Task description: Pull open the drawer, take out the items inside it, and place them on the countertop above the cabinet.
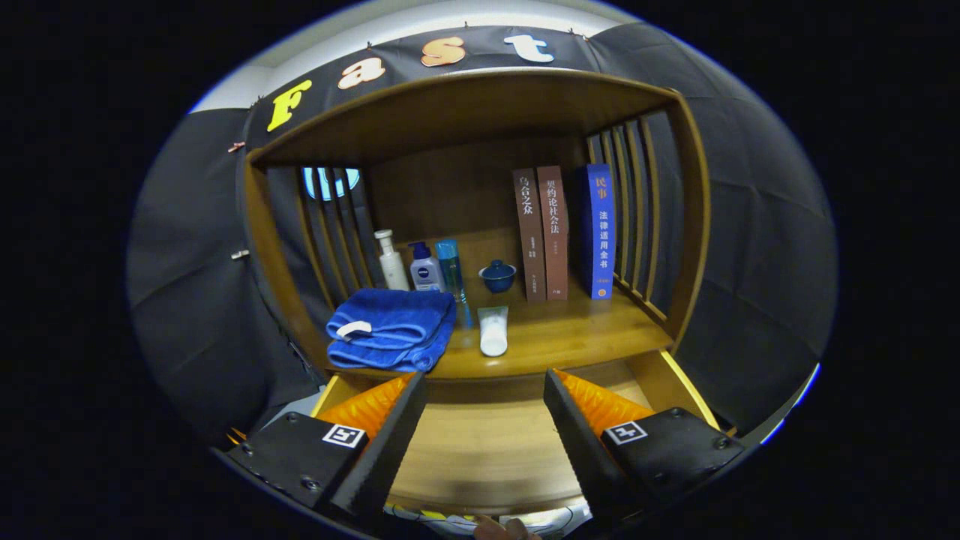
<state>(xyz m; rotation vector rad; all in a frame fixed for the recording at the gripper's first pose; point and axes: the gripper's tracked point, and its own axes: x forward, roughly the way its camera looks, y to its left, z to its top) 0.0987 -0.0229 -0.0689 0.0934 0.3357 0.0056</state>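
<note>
With the drawer (487, 442) already pulled out beneath the counter (570, 337) and its visible floor bare, the hand-held gripper (484, 405) hangs spread and empty above it (tube (493, 331) and towel (391, 328) lie on the counter), so next seems a check for leftovers.

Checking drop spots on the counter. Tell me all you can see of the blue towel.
The blue towel is a deep-blue, plush-looking cloth folded into a thick stack of layers, with rounded folds facing front. A small white tag lies on top near its front corner. It rests flat on the wooden countertop, at the front edge, beside the slatted side wall. Three bottles stand just behind it; whether they touch it is unclear. It lies beyond the open gripper, untouched by the fingers.
</note>
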